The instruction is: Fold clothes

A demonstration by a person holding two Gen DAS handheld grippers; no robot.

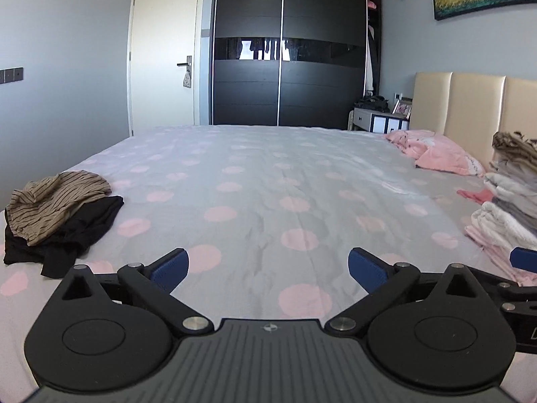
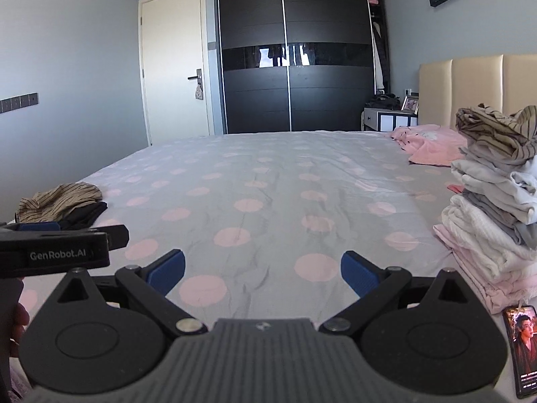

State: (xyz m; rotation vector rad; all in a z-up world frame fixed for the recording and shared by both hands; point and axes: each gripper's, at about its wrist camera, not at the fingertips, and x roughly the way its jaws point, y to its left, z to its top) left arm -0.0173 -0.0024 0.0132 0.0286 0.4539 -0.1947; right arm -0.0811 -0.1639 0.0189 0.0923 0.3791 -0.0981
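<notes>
A crumpled brown striped garment lies on a black garment at the left edge of the bed; the same garments, striped and black, show in the right wrist view. A tall stack of folded clothes stands at the right, also seen as the stack. My left gripper hovers open over the bare sheet, nothing between its blue pads. My right gripper is open too, empty, with the left gripper's body beside it.
The bed sheet is grey with pink dots. A pink blanket lies by the beige headboard. A phone rests near the front right edge. A dark wardrobe, white door and nightstand stand beyond the bed.
</notes>
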